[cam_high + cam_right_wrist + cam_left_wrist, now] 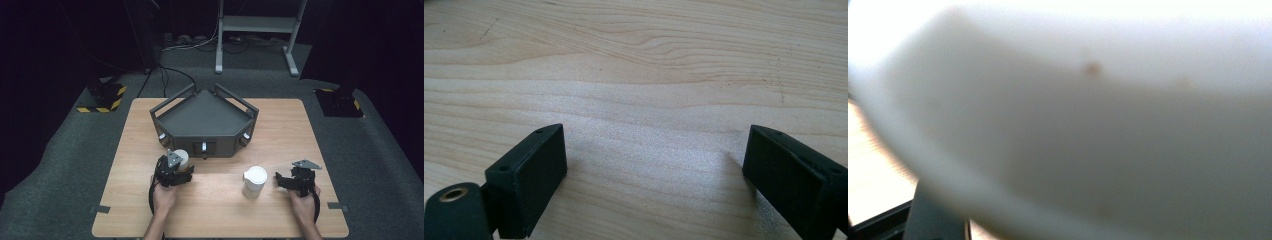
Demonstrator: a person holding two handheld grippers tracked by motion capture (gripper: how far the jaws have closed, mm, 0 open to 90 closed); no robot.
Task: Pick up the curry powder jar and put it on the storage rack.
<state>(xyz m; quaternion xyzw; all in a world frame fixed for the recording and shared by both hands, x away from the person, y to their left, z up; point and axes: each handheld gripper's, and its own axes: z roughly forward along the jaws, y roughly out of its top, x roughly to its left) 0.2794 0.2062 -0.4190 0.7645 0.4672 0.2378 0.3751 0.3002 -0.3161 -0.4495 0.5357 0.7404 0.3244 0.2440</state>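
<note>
A big dark tray (202,117) with low walls sits at the far side of the wooden table (280,125). It has small round knobs on its front wall.

Just in front of the tray's front-left corner stands a small white cup (182,157). The left gripper (173,172) is right at this cup, on the side away from the tray. Its jaws are squeezed in on the cup and pinch it. In the left gripper view the white cup (1088,125) is very close and blurry, and a bit of the table shows at the bottom left corner.

A second white cup (254,181) stands upright in front of the tray too, but farther from it, closer to the person's edge of the table. It has a wide round top. Nothing touches it.

The right gripper (287,182) rests near this second cup, on the cup's right side, a little apart from it. In the right gripper view its two black jaws (649,170) are spread wide, and there is just bare wood between them. It holds nothing.

A hand (164,198) holds the left gripper, and the other hand (304,200) holds the right one. Both forearms come in from the table edge farthest from the tray.
</note>
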